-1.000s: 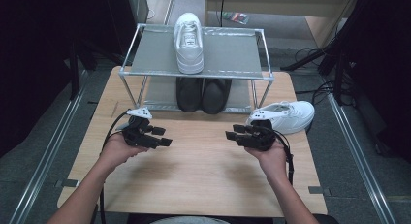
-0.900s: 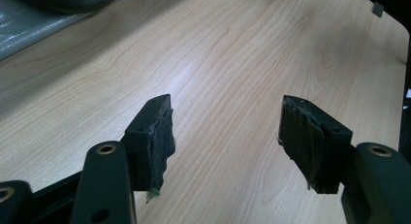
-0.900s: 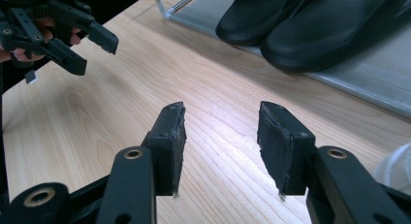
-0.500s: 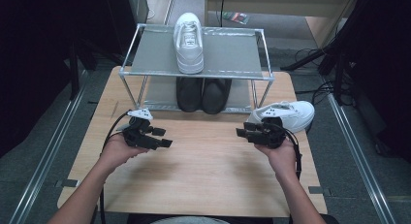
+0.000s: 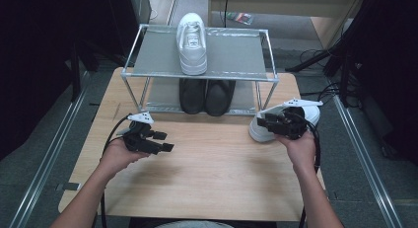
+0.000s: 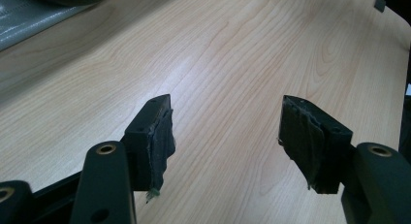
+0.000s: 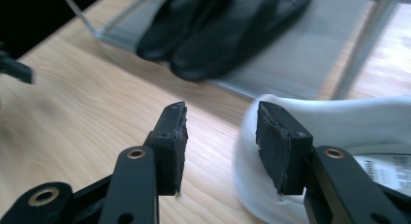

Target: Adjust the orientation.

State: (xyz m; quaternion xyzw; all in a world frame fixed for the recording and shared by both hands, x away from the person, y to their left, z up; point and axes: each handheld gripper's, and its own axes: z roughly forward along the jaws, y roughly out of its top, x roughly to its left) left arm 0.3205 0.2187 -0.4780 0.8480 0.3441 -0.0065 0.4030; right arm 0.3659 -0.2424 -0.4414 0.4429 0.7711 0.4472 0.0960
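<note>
The right gripper, jaws apart and empty, reaches the heel of the white sneaker at the table's right edge beside the shoe rack, so next comes straddling the heel and squeezing.

The place looked like a lab or recording room rather than a home. A plain wooden table stood on grey carpet between metal floor rails, with black drapes on both sides and loose cables trailing over the floor. A 2-tier metal shoe rack with shoes sat on the table like a staged prop.
</note>
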